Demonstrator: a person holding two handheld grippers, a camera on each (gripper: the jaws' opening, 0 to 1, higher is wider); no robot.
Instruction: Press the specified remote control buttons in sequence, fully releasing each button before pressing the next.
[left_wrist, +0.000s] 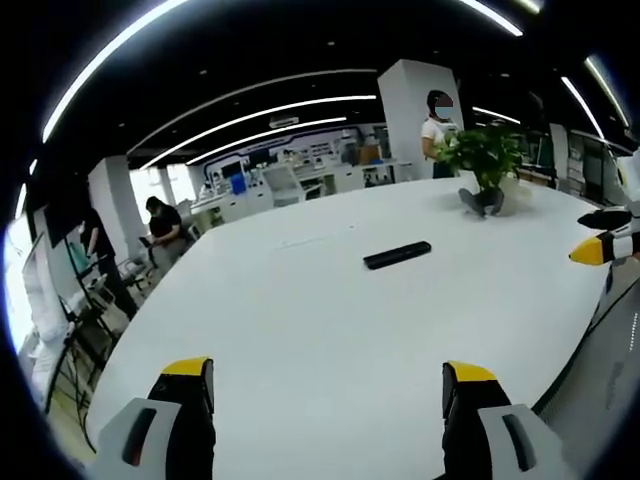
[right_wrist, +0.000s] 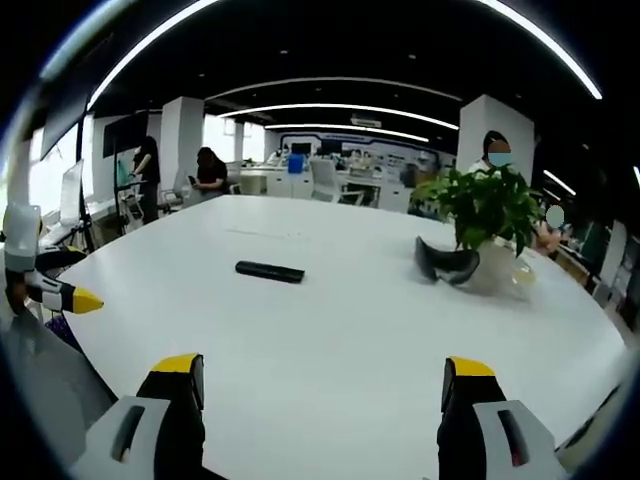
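Both our grippers — left gripper (left_wrist: 328, 385), right gripper (right_wrist: 322, 380) — gape wide, well short of the slim black remote control (left_wrist: 397, 255) on the white table (left_wrist: 300, 330).

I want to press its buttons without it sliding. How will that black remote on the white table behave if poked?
The remote lies flat and slim, so it probably won't tip or roll. The table looks smooth, so a slanted push may skid it. Likely light and rigid.

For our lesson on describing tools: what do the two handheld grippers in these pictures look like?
The left gripper and the right gripper look alike: two black jaws each, tipped with yellow caps, rising from pale grey bodies with dark slots. No cables or sleeves show.
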